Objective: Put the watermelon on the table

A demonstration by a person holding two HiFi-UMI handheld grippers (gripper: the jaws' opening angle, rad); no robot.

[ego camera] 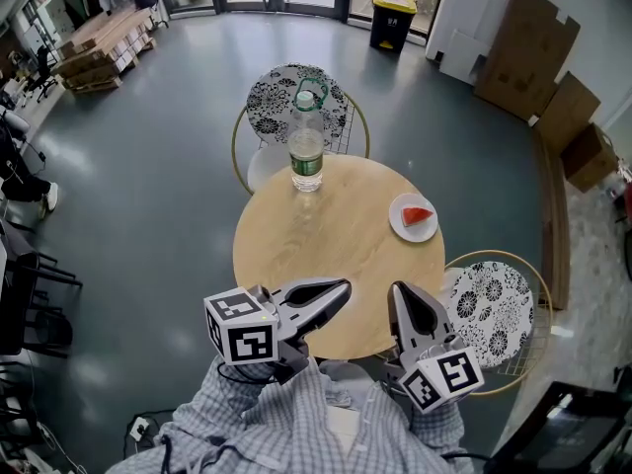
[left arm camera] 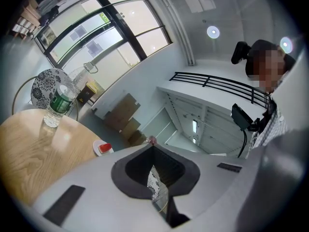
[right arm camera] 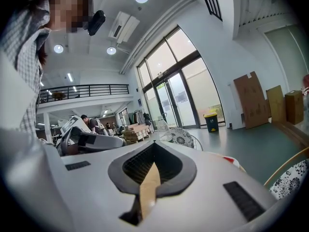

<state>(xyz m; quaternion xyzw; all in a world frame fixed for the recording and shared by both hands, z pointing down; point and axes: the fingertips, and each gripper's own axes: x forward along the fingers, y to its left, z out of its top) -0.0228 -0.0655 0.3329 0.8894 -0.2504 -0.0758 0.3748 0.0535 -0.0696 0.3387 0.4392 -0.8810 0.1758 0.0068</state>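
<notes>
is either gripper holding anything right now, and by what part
Nothing is held: the left gripper and right gripper are shut and empty; the watermelon lies on its plate.

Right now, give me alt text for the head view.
Seen from above, a watermelon slice lies on a white plate at the right edge of a round wooden table, a water bottle standing at its far edge. At the near edge the left gripper and right gripper point toward the table, jaws together and empty.
</notes>
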